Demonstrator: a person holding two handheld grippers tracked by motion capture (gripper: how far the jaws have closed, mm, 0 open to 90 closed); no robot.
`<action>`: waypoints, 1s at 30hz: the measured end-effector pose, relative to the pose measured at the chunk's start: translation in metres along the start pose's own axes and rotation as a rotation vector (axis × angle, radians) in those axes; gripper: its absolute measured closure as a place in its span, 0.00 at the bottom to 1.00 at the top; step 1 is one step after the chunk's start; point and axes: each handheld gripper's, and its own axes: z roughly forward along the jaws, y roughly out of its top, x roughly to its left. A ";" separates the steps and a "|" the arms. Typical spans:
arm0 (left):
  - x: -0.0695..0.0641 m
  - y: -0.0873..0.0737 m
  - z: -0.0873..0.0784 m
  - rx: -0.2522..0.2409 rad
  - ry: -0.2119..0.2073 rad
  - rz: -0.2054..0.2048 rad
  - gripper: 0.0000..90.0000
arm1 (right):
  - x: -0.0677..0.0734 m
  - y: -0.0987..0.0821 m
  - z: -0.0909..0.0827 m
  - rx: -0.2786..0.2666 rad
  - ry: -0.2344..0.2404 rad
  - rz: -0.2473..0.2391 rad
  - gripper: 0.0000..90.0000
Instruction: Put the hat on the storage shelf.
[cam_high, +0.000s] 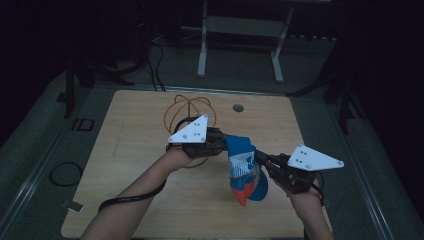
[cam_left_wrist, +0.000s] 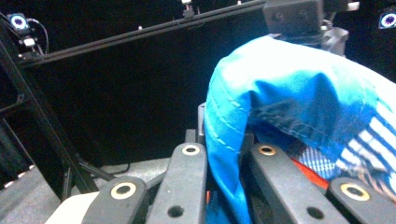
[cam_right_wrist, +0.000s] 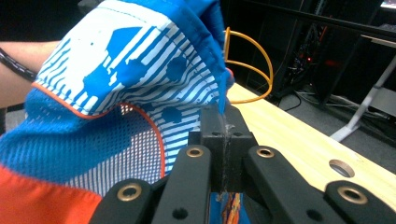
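Broadly, a pale wooden table (cam_high: 150, 165) carries the whole scene, with a dark floor around it and a white stand's legs beyond its far edge. Held up above the tabletop, between the two hands, is a blue cap (cam_high: 243, 167) with a white striped panel, mesh at the side and an orange brim hanging lowest. Behind it on the table sits an orange wire basket (cam_high: 187, 116), just beyond the left hand.

The left gripper (cam_high: 220, 144) has its jaws pressed together on a fold of the cap's blue cloth, which bulges up over them in the left gripper view. The right gripper (cam_high: 260, 159) is likewise clamped tight on the cap's edge near the striped panel, the cloth pinched thin between the pads.

Both grips look like narrow bites on fabric. Pulling the hands apart too hard could drag a hem out of one pinch, and the cap would swing from the other grip or drop onto the table. The hanging brim could also snag the basket's wire loops if it is carried that way low.
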 end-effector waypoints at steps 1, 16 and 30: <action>0.000 0.000 -0.001 0.003 0.002 0.002 0.98 | -0.001 0.000 0.000 -0.003 -0.008 0.006 1.00; -0.005 0.002 -0.016 0.081 0.049 0.002 0.93 | -0.013 0.008 -0.021 -0.057 -0.097 0.026 1.00; -0.012 0.001 -0.035 0.160 0.059 -0.009 0.83 | -0.017 0.012 -0.028 -0.077 -0.113 0.031 1.00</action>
